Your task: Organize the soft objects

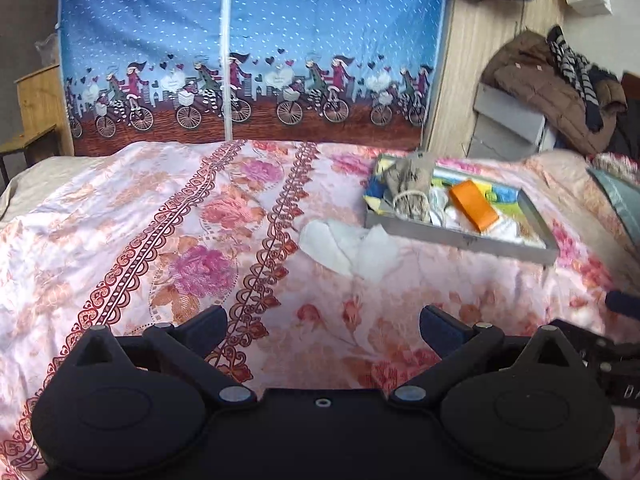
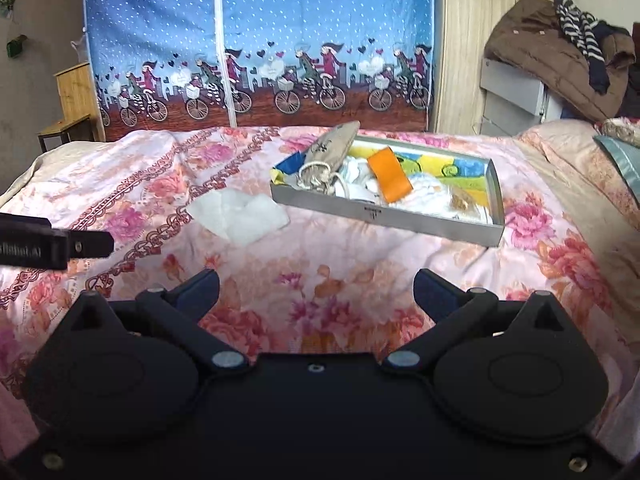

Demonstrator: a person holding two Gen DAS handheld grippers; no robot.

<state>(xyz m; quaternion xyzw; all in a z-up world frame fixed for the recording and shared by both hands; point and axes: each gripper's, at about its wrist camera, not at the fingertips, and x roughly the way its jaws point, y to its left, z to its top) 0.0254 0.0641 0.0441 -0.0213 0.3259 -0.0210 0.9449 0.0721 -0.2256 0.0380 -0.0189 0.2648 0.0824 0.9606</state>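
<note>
Both grippers are hovering over a floral bedspread [image 1: 192,240], each with its 2 fingers spread wide and nothing between them. The left gripper [image 1: 323,328] is sitting at 6 o'clock in its own view, pointing across the bed; the right gripper [image 2: 316,290] is doing the same in the right wrist view, and the left tool's black body is poking in at 9 o'clock there.

A crumpled white cloth [image 1: 350,246] is lying loose on the bedspread, at about 12 o'clock from the left gripper and 11 o'clock from the right one [image 2: 240,212], just beside the near left corner of a shallow grey tray [image 1: 464,236]. The tray [image 2: 384,216] is resting at 1 o'clock and is holding a beige drawstring pouch [image 2: 328,156] leaning over its far left rim, an orange folded piece [image 2: 390,176] near the middle, and white fabric around it, over a colourful patterned lining.

Behind the bed a blue fabric wardrobe [image 2: 260,40] printed with cyclists is standing at 12 o'clock, and a brown jacket [image 2: 536,40] is heaped at 2 o'clock.
</note>
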